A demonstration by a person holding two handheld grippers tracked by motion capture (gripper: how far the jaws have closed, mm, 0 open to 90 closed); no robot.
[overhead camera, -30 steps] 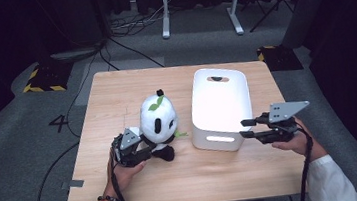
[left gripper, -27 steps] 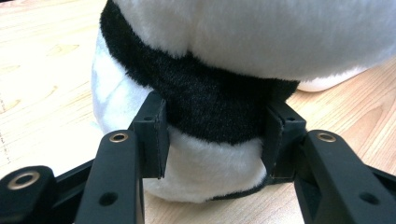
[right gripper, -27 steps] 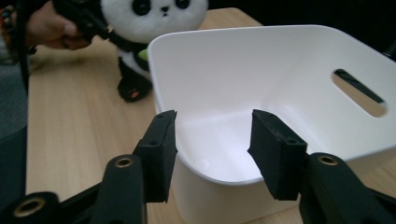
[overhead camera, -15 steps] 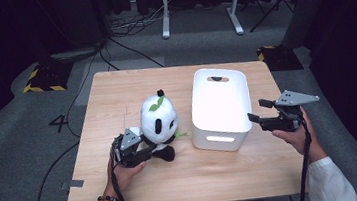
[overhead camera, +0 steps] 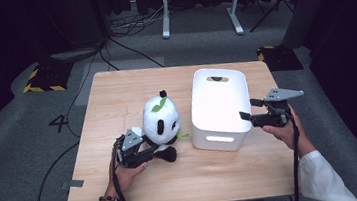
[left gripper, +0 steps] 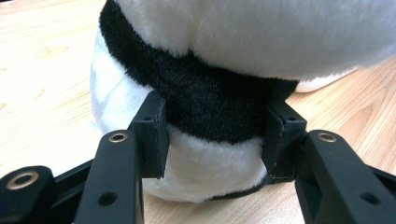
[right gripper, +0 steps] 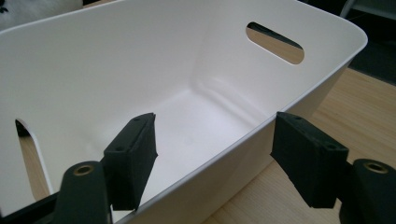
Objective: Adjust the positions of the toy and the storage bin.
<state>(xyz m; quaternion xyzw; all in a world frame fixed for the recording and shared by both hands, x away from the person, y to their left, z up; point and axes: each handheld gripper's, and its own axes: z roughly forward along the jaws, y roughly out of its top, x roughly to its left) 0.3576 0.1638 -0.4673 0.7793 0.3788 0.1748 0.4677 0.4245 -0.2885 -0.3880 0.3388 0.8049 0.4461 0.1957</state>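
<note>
A black-and-white panda plush (overhead camera: 161,120) sits on the wooden table (overhead camera: 115,92), left of a white plastic bin (overhead camera: 219,139) with handle slots. My left gripper (overhead camera: 154,151) is shut on the panda's lower body (left gripper: 210,112), a pad pressed in on each side. At the bin's right side my right gripper (overhead camera: 248,109) is open. It straddles the rim, one pad inside the empty bin (right gripper: 93,70) and one outside; in the right gripper view (right gripper: 215,140) the inner pad stands off the wall. Its jaws have just been closing.
The bin stands right of the table's centre. Bare wood lies in front of both hands and behind the panda. On the grey floor beyond the table are cables (overhead camera: 125,40), a white stand's legs (overhead camera: 199,25) and yellow-black striped blocks (overhead camera: 43,79).
My right gripper has moved from the bin's near right corner a little farther back along its right side, and its jaws stand wider. The left gripper and panda have stayed still.
</note>
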